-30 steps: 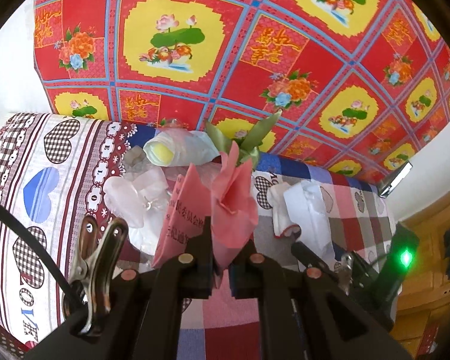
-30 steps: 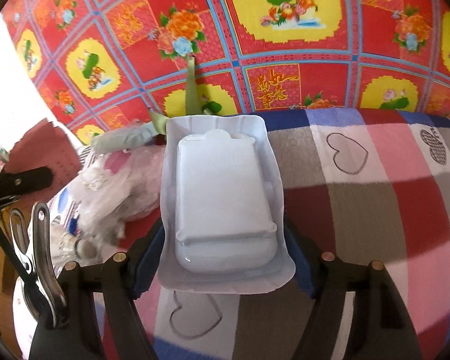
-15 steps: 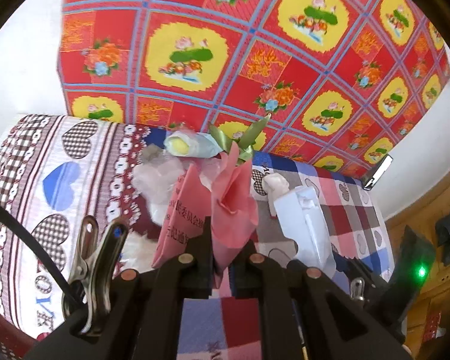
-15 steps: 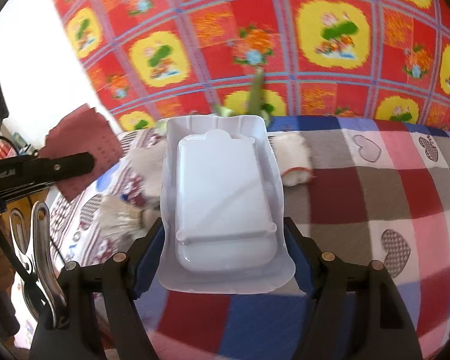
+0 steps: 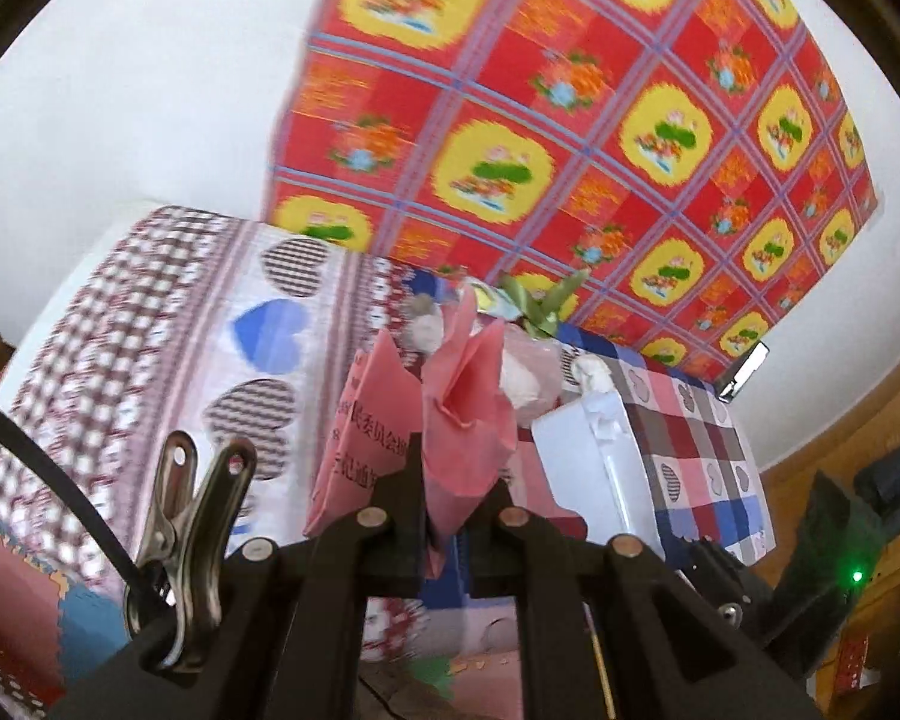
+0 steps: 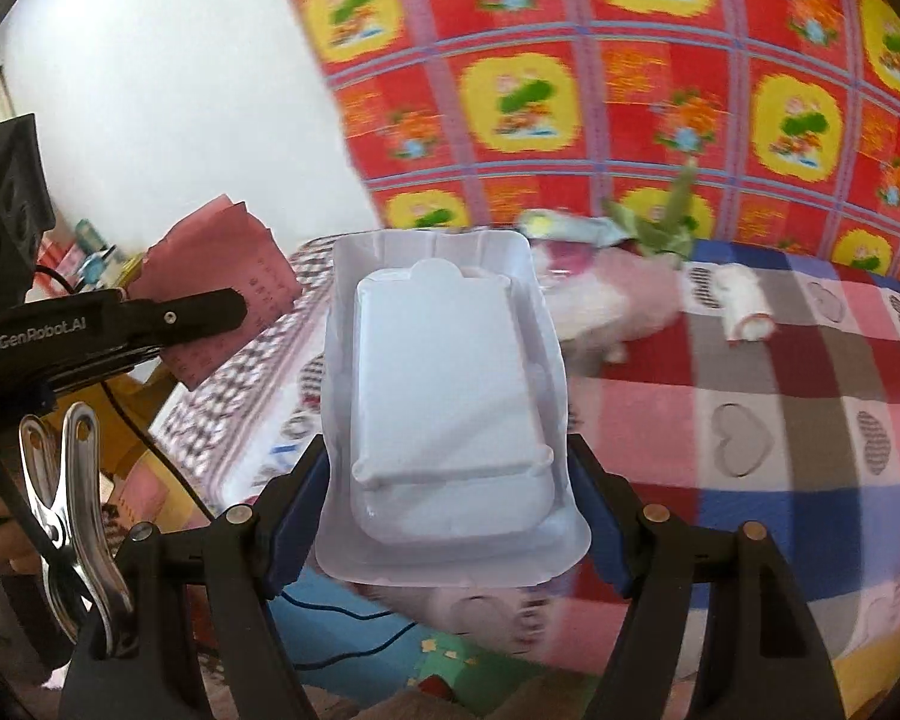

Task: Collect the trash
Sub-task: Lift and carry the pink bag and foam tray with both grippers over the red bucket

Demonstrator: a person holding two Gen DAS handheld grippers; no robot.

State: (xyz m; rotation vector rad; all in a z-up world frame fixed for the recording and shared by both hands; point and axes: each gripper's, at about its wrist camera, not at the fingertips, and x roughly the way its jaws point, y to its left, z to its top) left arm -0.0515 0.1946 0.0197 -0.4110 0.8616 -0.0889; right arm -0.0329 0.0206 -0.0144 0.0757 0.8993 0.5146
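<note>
Going left to right through the right wrist view: at the left edge the left hand-held gripper (image 6: 234,309) reaches in, clenched on a crumpled pink paper (image 6: 222,276) that sticks out past its tips in the upper left. In the left wrist view that same paper (image 5: 462,414) fills the centre, pinched low at its folded base so the loose upper part fans out free of the fingers.

In the centre of the right wrist view, the right hand-held gripper (image 6: 447,510) grasps a white plastic tray (image 6: 444,396) across its width. The jaws stand wide because the tray is broad, and the blue pads (image 6: 297,510) press its side rims, holding it flat and pointing away from the camera. Both pieces hang clear of the bed (image 6: 810,408), which suggests they are being carried off to wherever the trash goes.

To the right, more litter lies on the checked bedcover near the red patterned wall cloth (image 6: 630,90): a blurred pinkish-white plastic bag (image 6: 606,306), green leaf scraps (image 6: 660,228) behind it, and a small white roll (image 6: 747,306) further right. I judge the collecting unfinished.
</note>
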